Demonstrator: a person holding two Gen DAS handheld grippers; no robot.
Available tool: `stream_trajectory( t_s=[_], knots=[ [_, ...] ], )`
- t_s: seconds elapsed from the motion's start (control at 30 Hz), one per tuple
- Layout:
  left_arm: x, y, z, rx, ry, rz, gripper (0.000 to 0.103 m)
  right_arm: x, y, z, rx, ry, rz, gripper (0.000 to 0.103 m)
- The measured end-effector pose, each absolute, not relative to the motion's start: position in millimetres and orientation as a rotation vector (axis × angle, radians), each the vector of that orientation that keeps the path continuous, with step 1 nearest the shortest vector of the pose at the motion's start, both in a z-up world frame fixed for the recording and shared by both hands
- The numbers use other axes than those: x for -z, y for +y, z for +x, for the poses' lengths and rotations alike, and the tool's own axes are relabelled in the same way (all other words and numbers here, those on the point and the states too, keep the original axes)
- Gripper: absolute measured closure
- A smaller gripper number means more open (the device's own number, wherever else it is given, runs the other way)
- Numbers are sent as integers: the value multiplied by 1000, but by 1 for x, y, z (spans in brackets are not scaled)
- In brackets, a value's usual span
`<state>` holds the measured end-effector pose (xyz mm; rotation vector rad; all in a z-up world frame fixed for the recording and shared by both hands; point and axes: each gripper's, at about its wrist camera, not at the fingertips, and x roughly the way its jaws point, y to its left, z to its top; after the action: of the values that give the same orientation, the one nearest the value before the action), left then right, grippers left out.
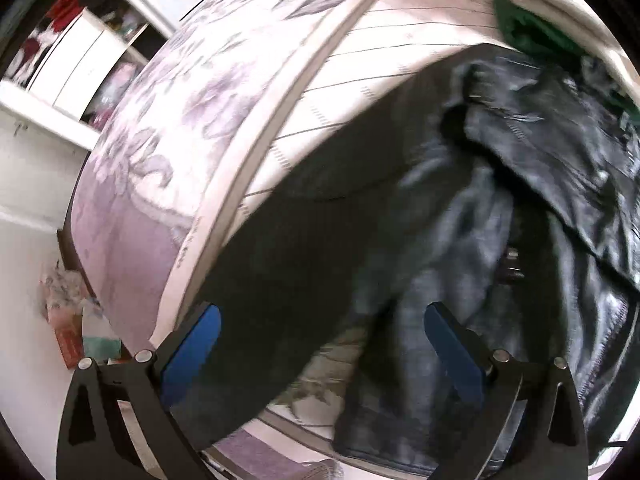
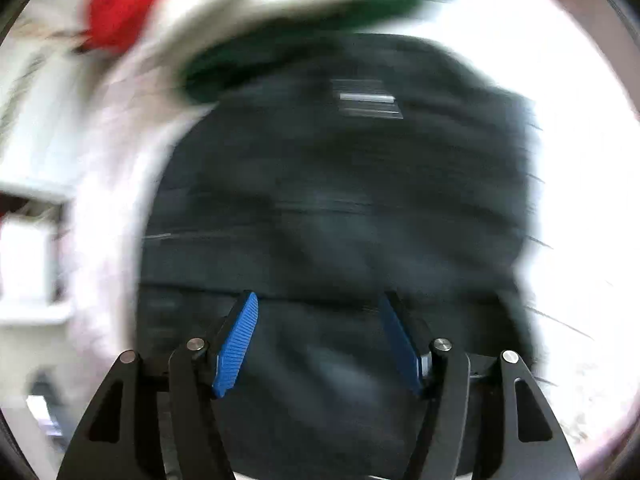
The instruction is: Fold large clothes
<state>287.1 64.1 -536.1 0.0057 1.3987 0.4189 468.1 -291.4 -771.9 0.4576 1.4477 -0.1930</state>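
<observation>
Jacket (image 1: 460, 208) lies ahead of both gaping grippers, ungrasped.

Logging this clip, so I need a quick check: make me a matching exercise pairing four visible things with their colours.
Things:
1. jacket
2. finger pads
3. garment beyond the jacket
4. bunched cloth at top left, right wrist view

Colours:
A. red
B. black
C. green
D. blue

Pairs: 1-B, 2-D, 3-C, 4-A
</observation>
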Motion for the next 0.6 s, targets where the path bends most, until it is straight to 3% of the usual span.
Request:
stream_trajectory(
  t_s=[0.1, 0.27, 0.47, 0.6],
  knots=[
    [538, 41, 290, -386, 1400, 21, 0, 822, -338, 442, 205, 1543, 550, 38],
    [534, 4, 286, -346, 1419, 48, 0, 838, -368, 424, 128, 1484, 633, 99],
    [529, -13, 289, -331, 1457, 0, 0, 837, -406, 371, 198, 1526, 668, 100],
    [549, 4, 324, -325, 1489, -235, 0, 847, -420, 357, 162, 1583, 724, 99]
  ],
)
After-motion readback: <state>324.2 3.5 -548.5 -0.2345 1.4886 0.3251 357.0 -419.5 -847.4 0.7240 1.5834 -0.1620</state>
